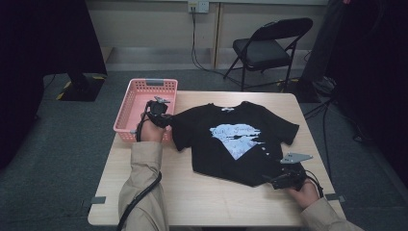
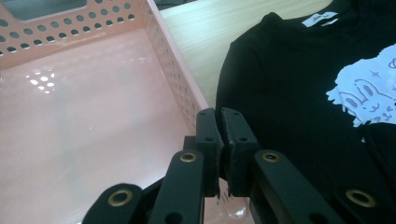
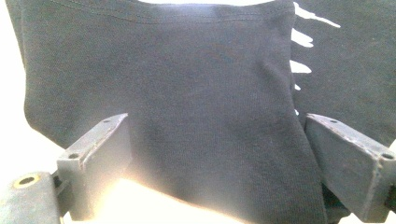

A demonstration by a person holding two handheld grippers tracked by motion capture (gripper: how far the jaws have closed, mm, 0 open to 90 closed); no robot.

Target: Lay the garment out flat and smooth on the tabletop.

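Note:
A black T-shirt (image 1: 231, 139) with a white and blue print lies flat on the wooden table (image 1: 202, 197). My left gripper (image 1: 161, 114) sits at the tip of the shirt's left sleeve (image 2: 271, 88), by the basket's wall. Its jaws are pressed together where the sleeve edge meets their tips (image 2: 219, 116). My right gripper (image 1: 281, 182) is at the shirt's near right hem corner. In the right gripper view it stands open (image 3: 215, 144), with the hem corner (image 3: 196, 93) lying between the two jaws and touching neither.
A pink perforated basket (image 1: 126, 108) stands empty at the table's left, right beside the sleeve. A black folding chair (image 1: 269, 45) stands beyond the table's far edge. Bare tabletop lies in front of the shirt.

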